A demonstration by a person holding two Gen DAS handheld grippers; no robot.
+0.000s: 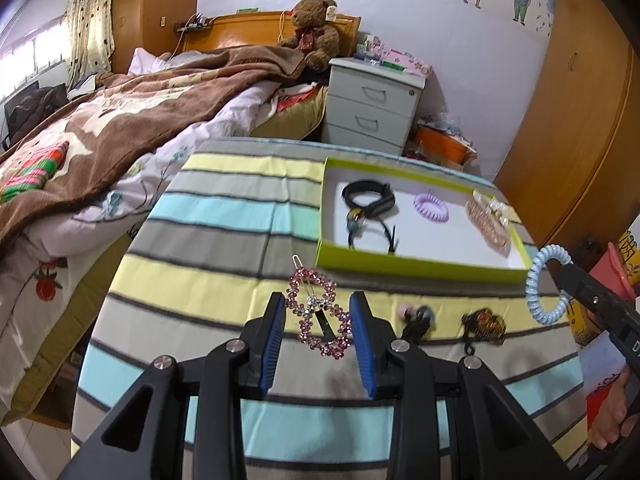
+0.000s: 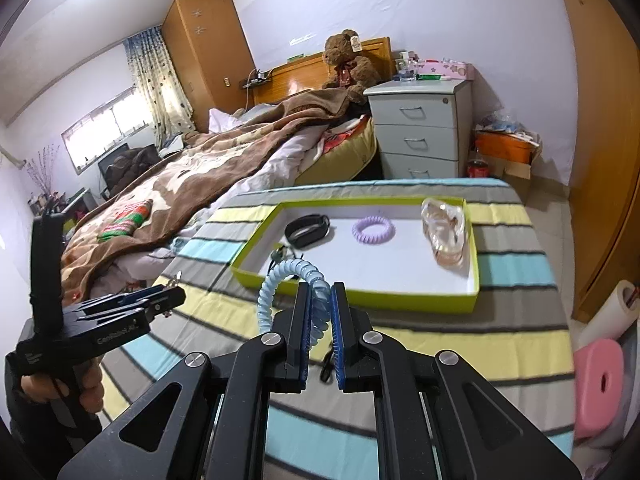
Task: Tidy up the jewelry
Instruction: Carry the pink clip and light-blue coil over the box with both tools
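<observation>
In my left-wrist view, the bed with its brown blanket (image 1: 132, 120) fills the upper left of the frame, and a teddy bear (image 1: 314, 30) sits against the headboard at top centre. Low in the centre, my left gripper (image 1: 319, 312) grasps a pink rhinestone hair clip (image 1: 320, 316); the blue pads press on its two sides and the clip hangs above the striped cloth (image 1: 224, 224). Just right of it, on the cloth, lie a small dark hair tie with a pink bead (image 1: 418, 316) and a brown, orange-tinted clip (image 1: 484, 322), both blurred. Above them, right of centre, sits the lime-green tray (image 1: 416, 266). Inside it, from left to right, are a black band (image 1: 370, 198) with a dark corded piece below it, a lilac spiral hair tie (image 1: 430, 206) and a pale pink claw clip (image 1: 486, 222). At the right edge, my right gripper (image 1: 560, 268) carries a light blue spiral hair tie (image 1: 544, 284).

In my right-wrist view, at lower left, a hand (image 2: 86, 388) holds the left tool's grip. Low in the centre, my right claw is clenched on the blue spiral tie, which loops up to the left in front of the tray's near wall. At the right edge a pink stool (image 2: 600, 384) stands on the floor.
</observation>
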